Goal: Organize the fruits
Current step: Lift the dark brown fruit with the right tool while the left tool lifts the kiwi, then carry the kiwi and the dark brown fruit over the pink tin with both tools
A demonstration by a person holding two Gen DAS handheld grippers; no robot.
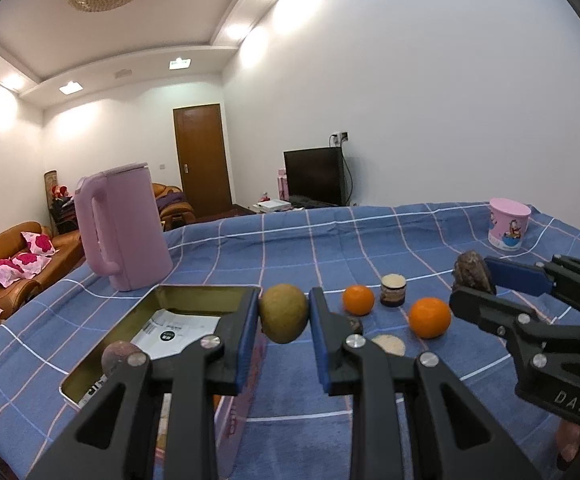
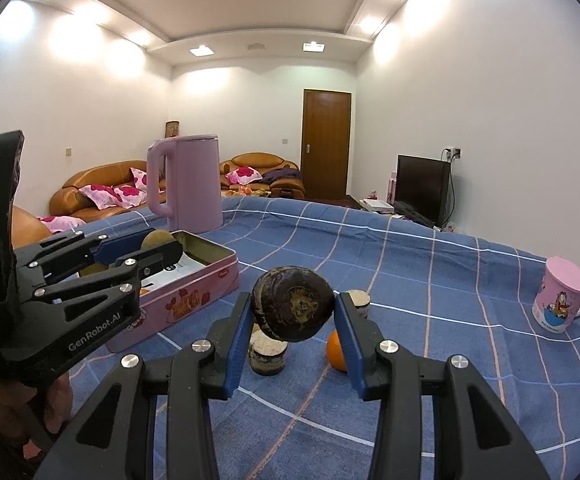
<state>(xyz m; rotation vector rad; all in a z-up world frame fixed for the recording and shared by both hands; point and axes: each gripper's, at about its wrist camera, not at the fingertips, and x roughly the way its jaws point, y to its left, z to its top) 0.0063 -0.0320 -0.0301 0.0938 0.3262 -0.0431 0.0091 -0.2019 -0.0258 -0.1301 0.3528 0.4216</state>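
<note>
The round, greenish-brown, kiwi-like fruit [image 1: 284, 313] is clamped between the blue pads of the left gripper [image 1: 284, 320], lifted off the blue checked tablecloth [image 1: 329, 248] at the near right corner of the open pink rectangular metal tin [image 1: 158, 294]. It looks firm-skinned but likely soft under pressure, light, and fairly grippy; the pads bear on its widest girth, which seems the right hold, since a squeeze nearer either end would tend to squirt it out. The right gripper [image 2: 293, 309] holds a second fruit, a dark purple-brown, wrinkled round one [image 2: 293, 308], pinched across its middle and held above the cloth; its hard, leathery shell probably tolerates a firmer grip, though the domed sides could slip. A similar dark fruit [image 1: 116, 356] already lies in the tin on a printed paper sheet [image 1: 178, 330]. On the cloth beyond sit two glossy oranges [image 1: 429, 317], smooth and rollable, and a small squat dark jar with a pale lid [image 1: 393, 290]. Farther off stand a tall pink kettle [image 1: 124, 226] and a pink cartoon-printed cup [image 1: 507, 224].
</note>
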